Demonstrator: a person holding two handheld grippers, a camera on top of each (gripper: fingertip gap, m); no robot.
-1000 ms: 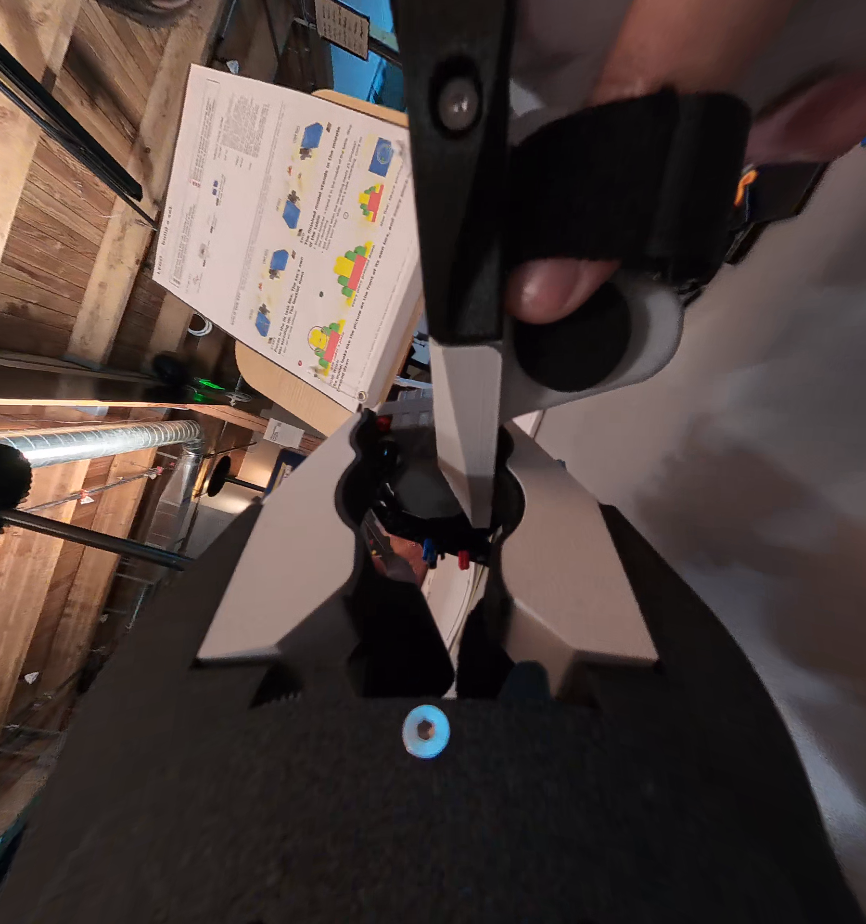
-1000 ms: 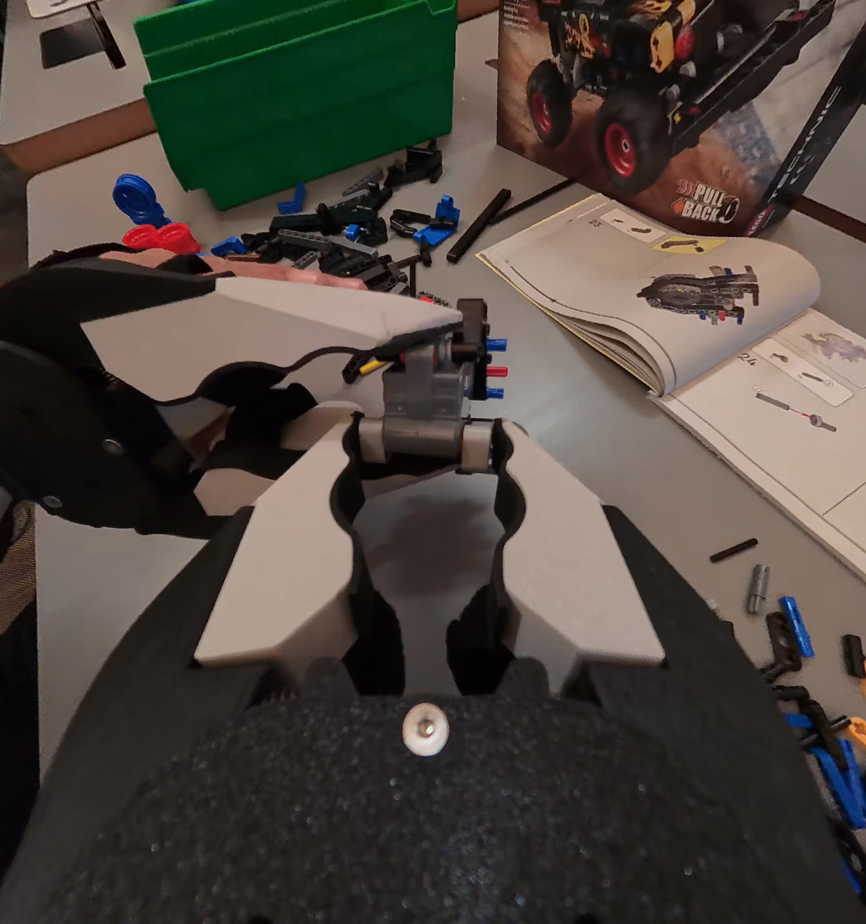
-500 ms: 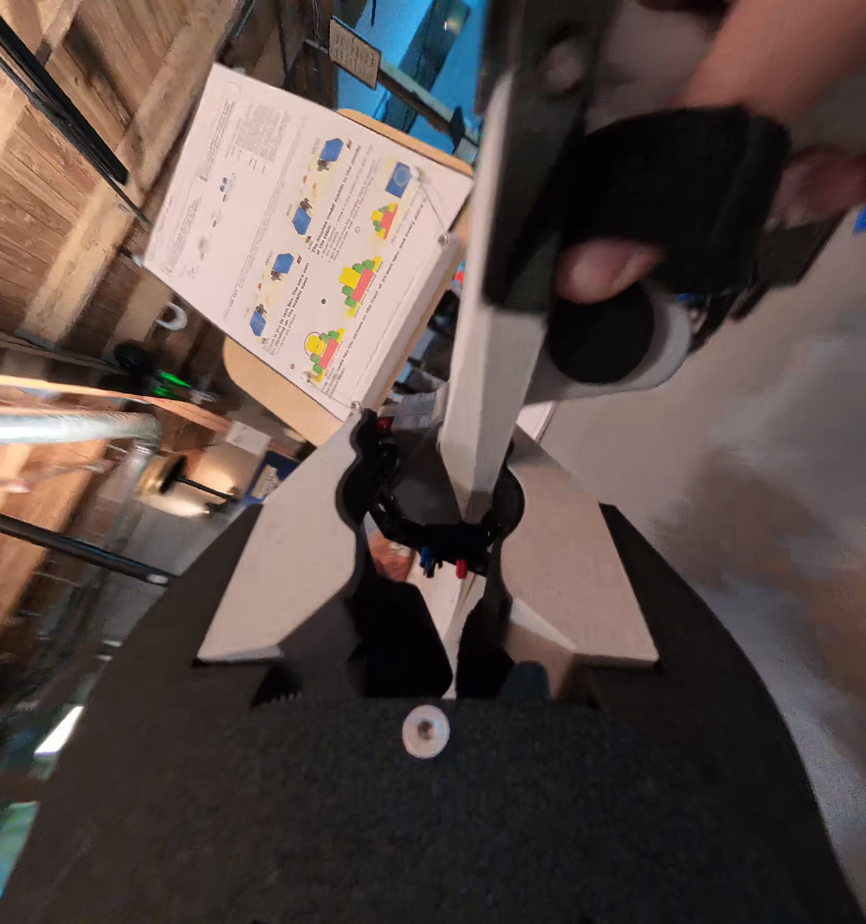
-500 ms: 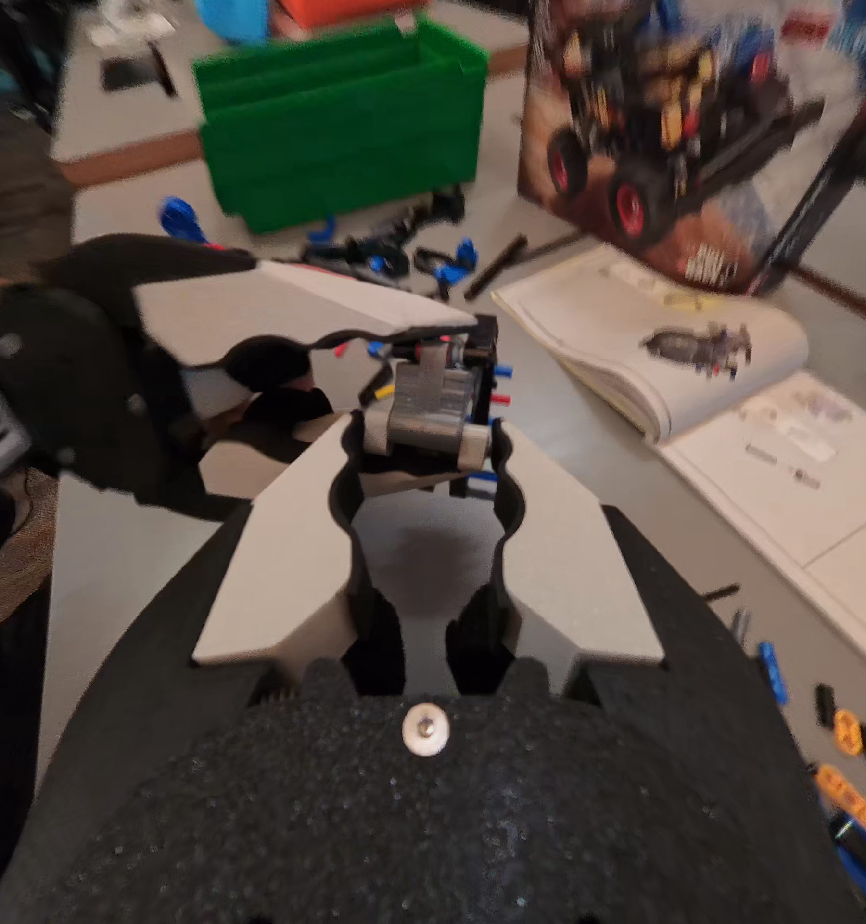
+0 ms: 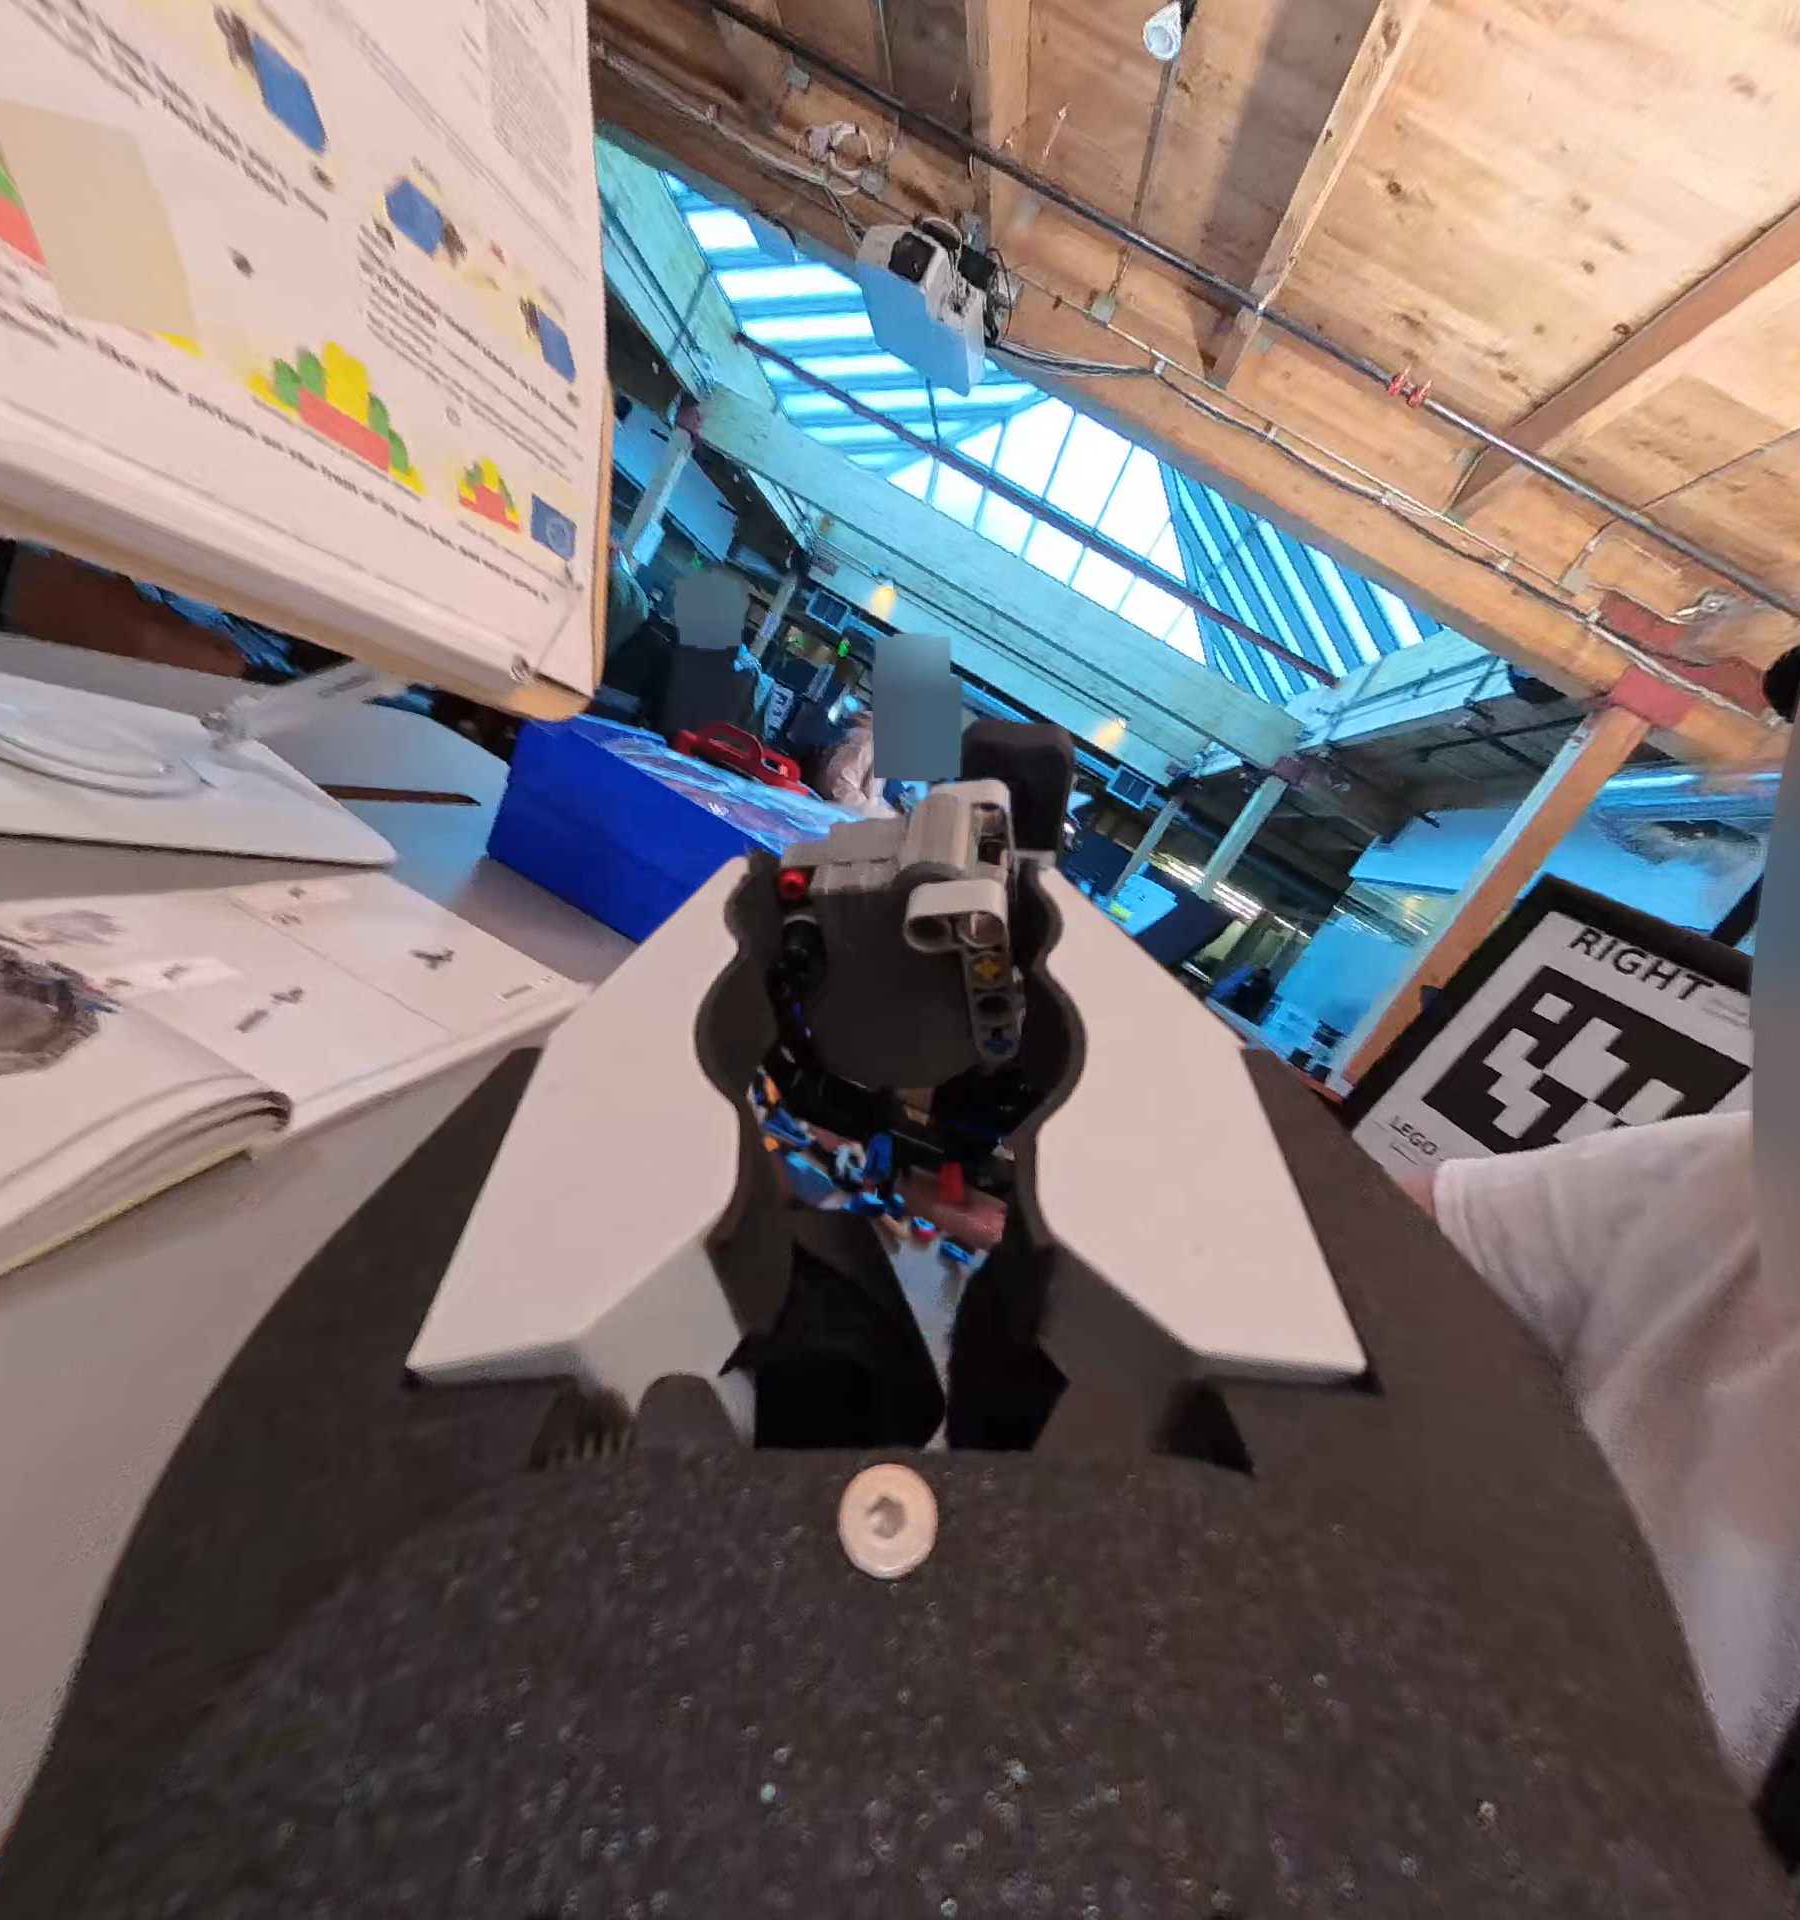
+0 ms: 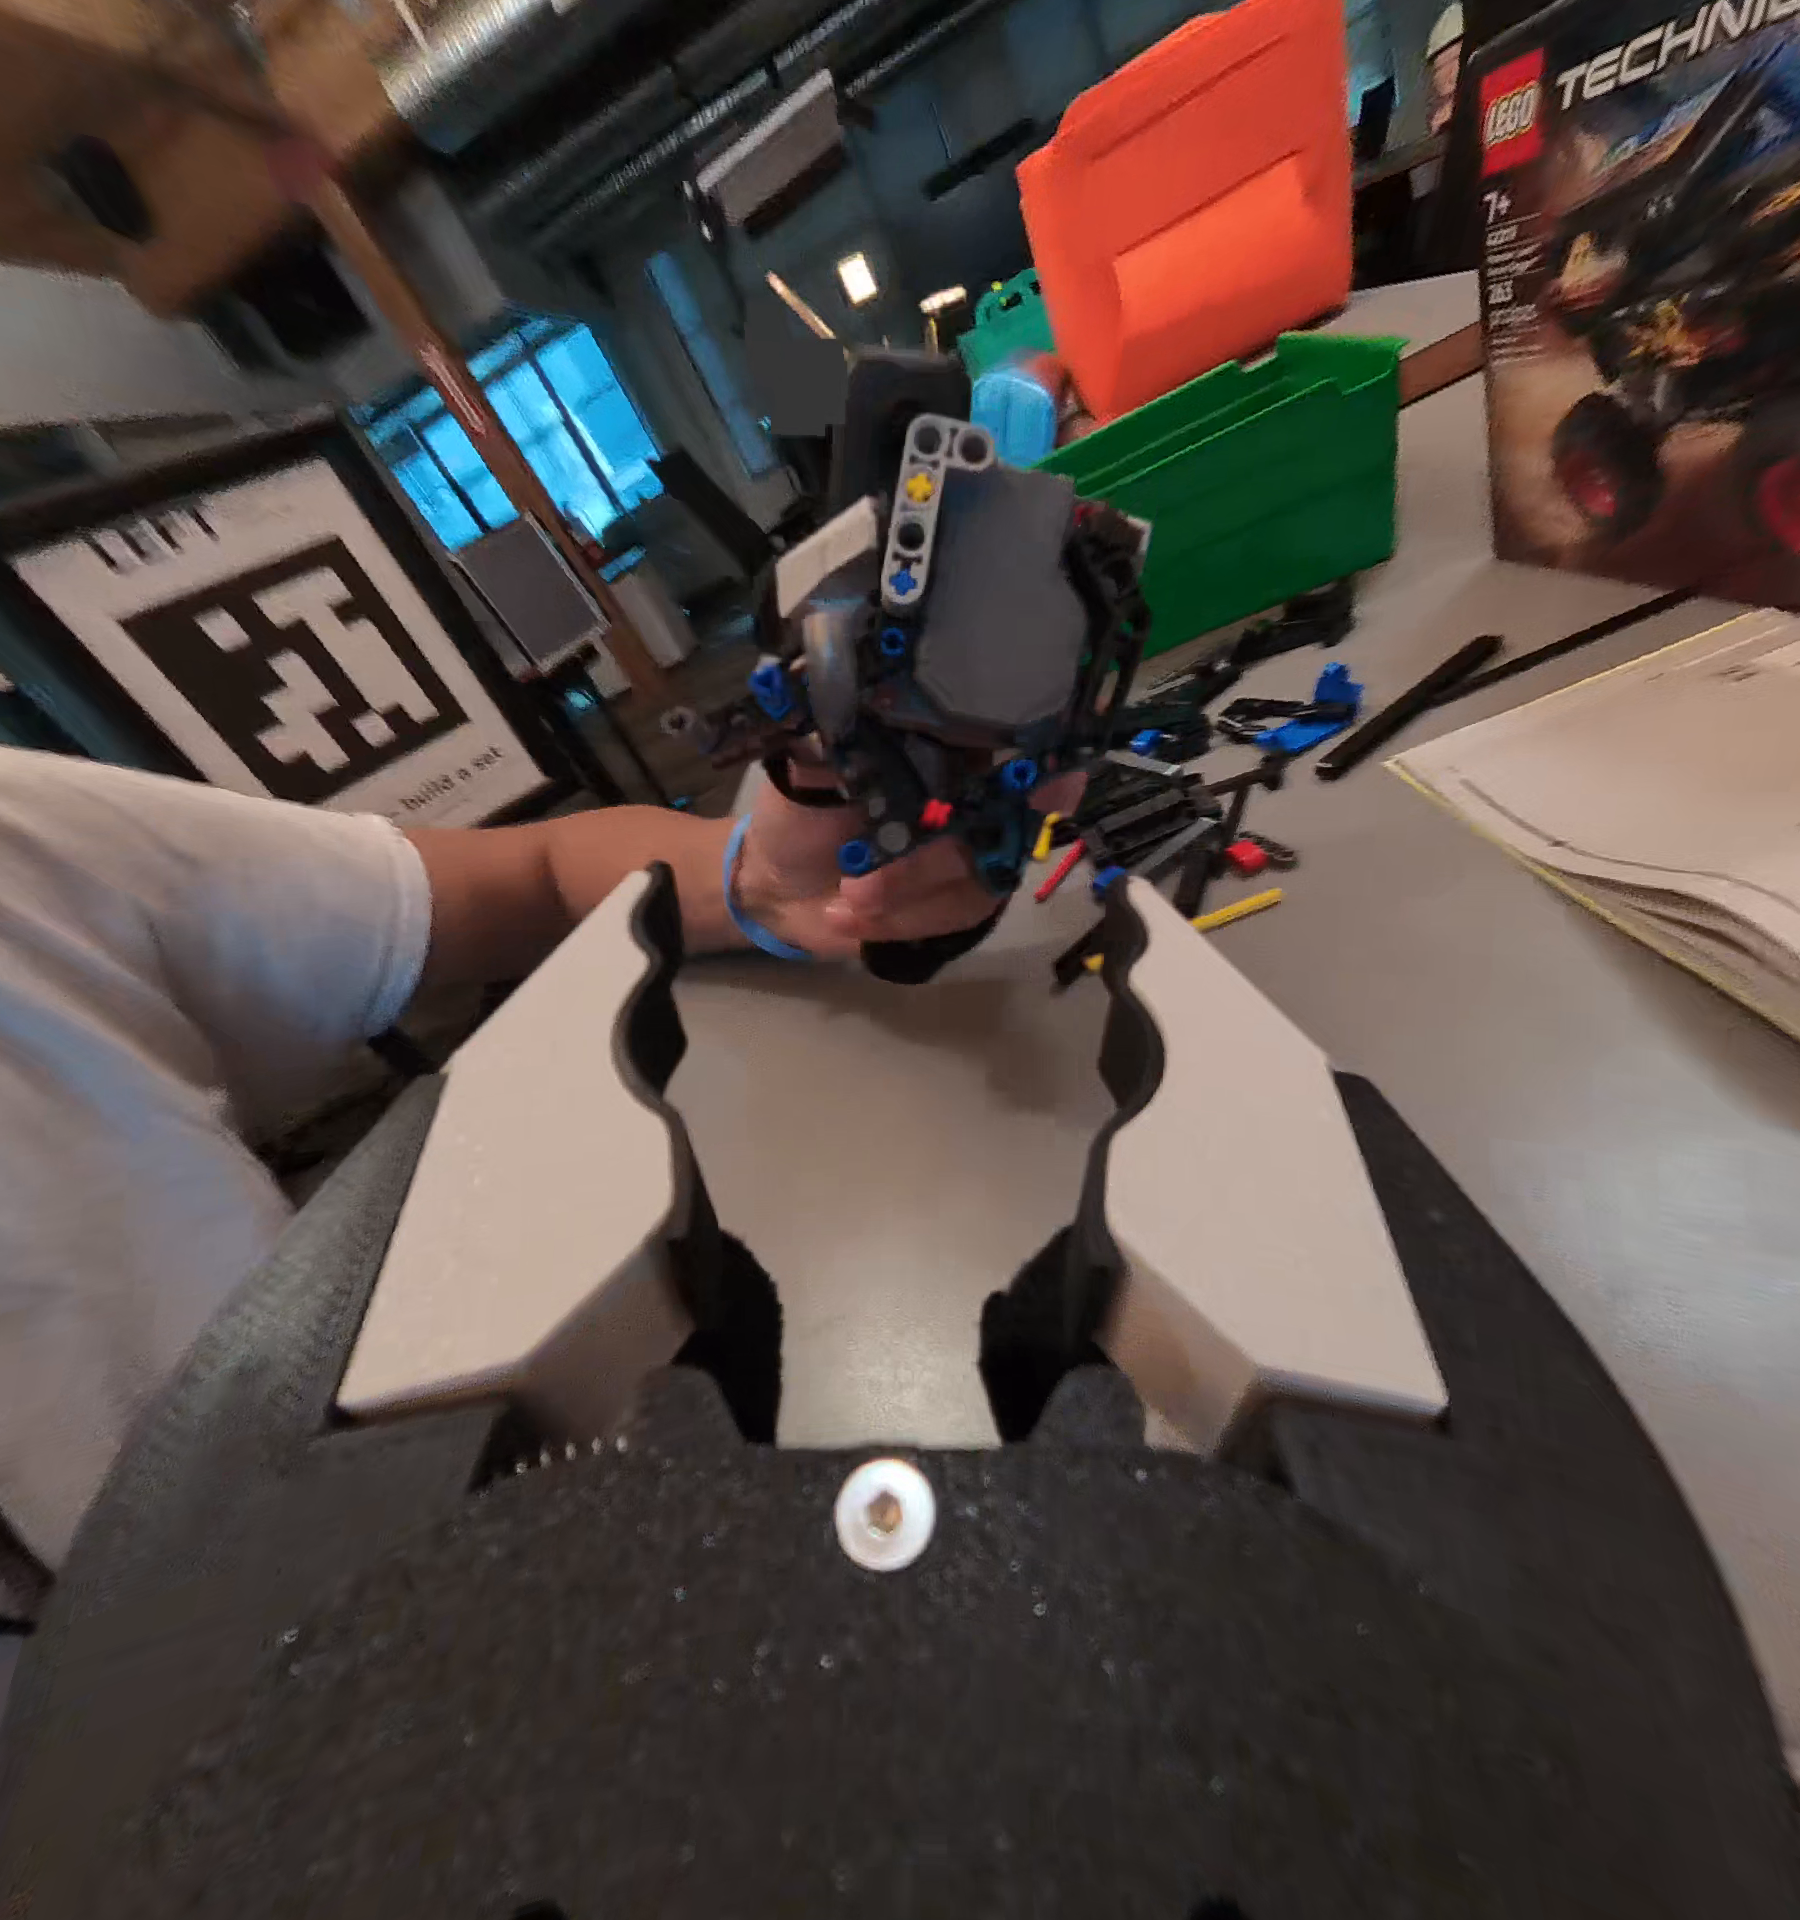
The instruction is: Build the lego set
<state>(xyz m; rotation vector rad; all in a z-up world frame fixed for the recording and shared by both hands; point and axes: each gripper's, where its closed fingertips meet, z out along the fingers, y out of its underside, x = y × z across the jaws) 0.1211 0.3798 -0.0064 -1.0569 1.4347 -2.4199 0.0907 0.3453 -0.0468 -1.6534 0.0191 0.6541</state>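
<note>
The part-built model point(image 5: 901, 977) sits clamped between the fingers of your left gripper point(image 5: 891, 935), raised clear of the bench point(image 6: 1498, 1091) and turned near upright. Its dark grey body is wedged in the scalloped hollow between the fingertips, and the light grey beam with its row of holes stands proud above them. Judgement: you hold it this way to bring that pin-hole face up for inspection or for the next part.

From the right wrist view the same model point(image 6: 963, 644) faces you side-on, blue, red and yellow pins showing along its lower edge. Your hand point(image 6: 834, 883) is wrapped round the left gripper just below it.

The right gripper point(image 6: 880, 935) is released: fingers spread wide, nothing between them, only bare bench beyond. It sits short of the model, not touching. Likely it is free so it can fetch the next piece.

Beyond the right fingertips lies the loose parts pile point(image 6: 1187, 769), black beams and blue connectors scattered in easy reach. To the right of those fingers, the open instruction booklet point(image 6: 1654, 790) lies flat for reference. Further off stand the green bin point(image 6: 1260, 488) and the set's box point(image 6: 1675, 312).

Build is clearly partial; many parts unplaced.
</note>
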